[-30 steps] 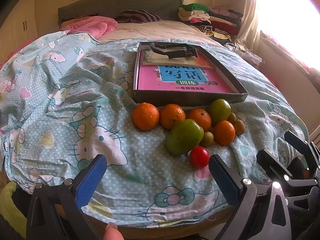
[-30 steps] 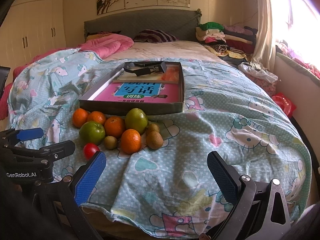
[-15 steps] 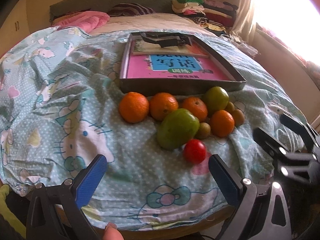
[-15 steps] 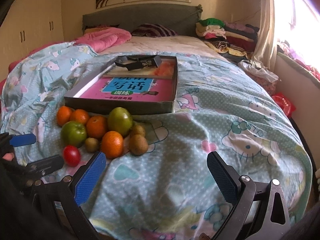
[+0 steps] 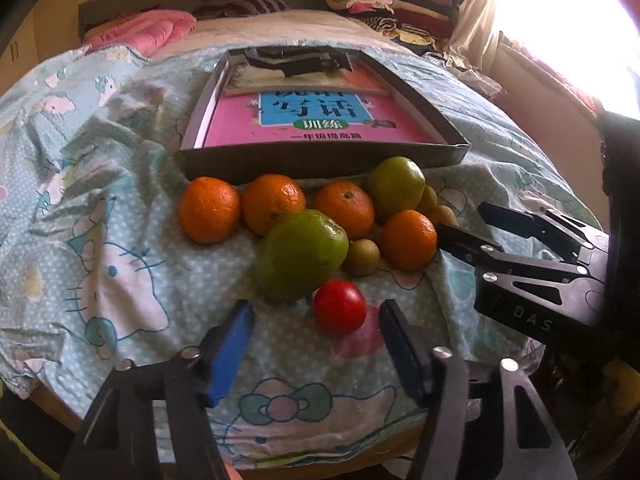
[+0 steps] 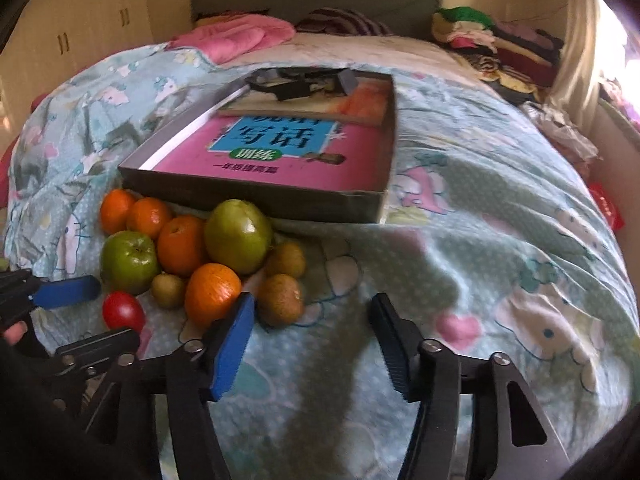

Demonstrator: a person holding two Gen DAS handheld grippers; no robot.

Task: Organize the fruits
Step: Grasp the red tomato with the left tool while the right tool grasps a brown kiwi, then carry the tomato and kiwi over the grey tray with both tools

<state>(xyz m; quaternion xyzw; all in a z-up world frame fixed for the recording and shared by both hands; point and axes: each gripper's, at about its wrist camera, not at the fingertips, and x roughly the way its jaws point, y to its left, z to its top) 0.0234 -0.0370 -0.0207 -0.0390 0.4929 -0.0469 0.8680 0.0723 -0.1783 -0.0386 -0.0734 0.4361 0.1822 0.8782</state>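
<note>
Nine fruits lie clustered on the Hello Kitty bedspread (image 5: 104, 264) just in front of a shallow dark tray (image 5: 320, 156): four oranges, two green apples, three brown kiwis and one small red tomato (image 5: 339, 306). The oranges form a row of three beside the tray wall, starting with the leftmost orange (image 5: 209, 209), plus a fourth orange (image 6: 213, 293) nearer the grippers. The larger green apple (image 5: 301, 254) touches the tomato's far side; the second green apple (image 6: 237, 235) sits against the tray. The nearest kiwi (image 6: 281, 299) lies just beside the right gripper's blue pad.

In the left wrist view two kiwis are mostly hidden behind the fourth orange and the right gripper's black finger. The tray holds a pink workbook (image 5: 316, 120) and a dark object at its far end that is hard to make out.

The left gripper (image 5: 316, 340) has its jaws spread wide, with the tomato just ahead of and between the fingertips, untouched. The right gripper (image 6: 312, 328) is likewise spread, holding nothing, with only bedspread between its fingers.
</note>
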